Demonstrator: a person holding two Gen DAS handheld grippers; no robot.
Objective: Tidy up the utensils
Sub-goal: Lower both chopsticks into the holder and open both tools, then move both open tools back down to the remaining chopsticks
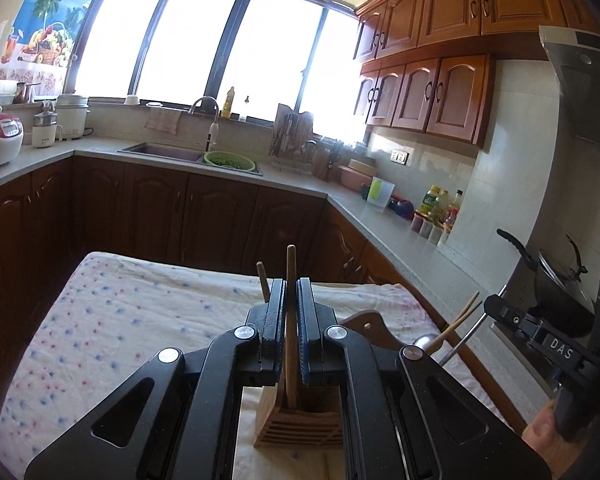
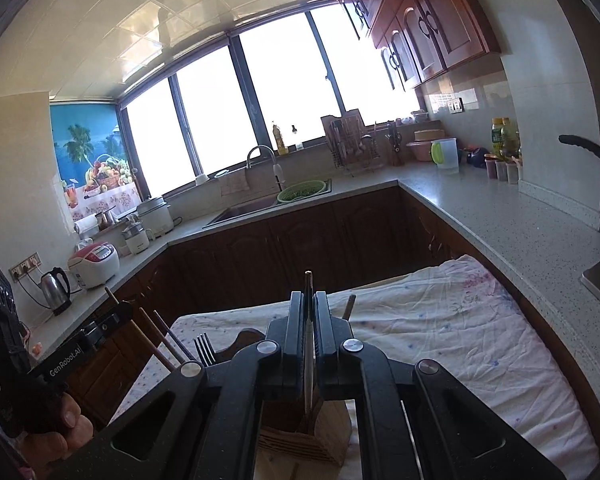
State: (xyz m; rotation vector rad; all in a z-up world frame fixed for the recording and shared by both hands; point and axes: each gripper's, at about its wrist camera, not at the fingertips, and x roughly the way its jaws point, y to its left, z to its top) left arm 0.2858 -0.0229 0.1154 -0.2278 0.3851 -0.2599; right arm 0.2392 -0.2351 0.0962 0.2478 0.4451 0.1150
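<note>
My left gripper (image 1: pixel 290 292) is shut on a wooden utensil handle (image 1: pixel 290 344) that stands upright with its lower end in a wooden utensil holder (image 1: pixel 300 420). A second wooden stick (image 1: pixel 263 280) rises just left of the fingers. My right gripper (image 2: pixel 309 304) is shut on a thin metal utensil handle (image 2: pixel 309 344) whose lower end goes into a wooden holder (image 2: pixel 312 440) below. Another stick (image 2: pixel 349 306) shows right of the fingers. A fork (image 2: pixel 205 350) and chopsticks (image 2: pixel 156 336) stand at the left in the right wrist view.
The holders stand on a table under a white dotted cloth (image 1: pixel 112 320). Wooden chopsticks and a metal ladle (image 1: pixel 452 332) stand at the right. The other gripper (image 1: pixel 540 336) is close by. Counters (image 2: pixel 500 216), a sink (image 1: pixel 160 150) and a black wok (image 1: pixel 556 280) surround the table.
</note>
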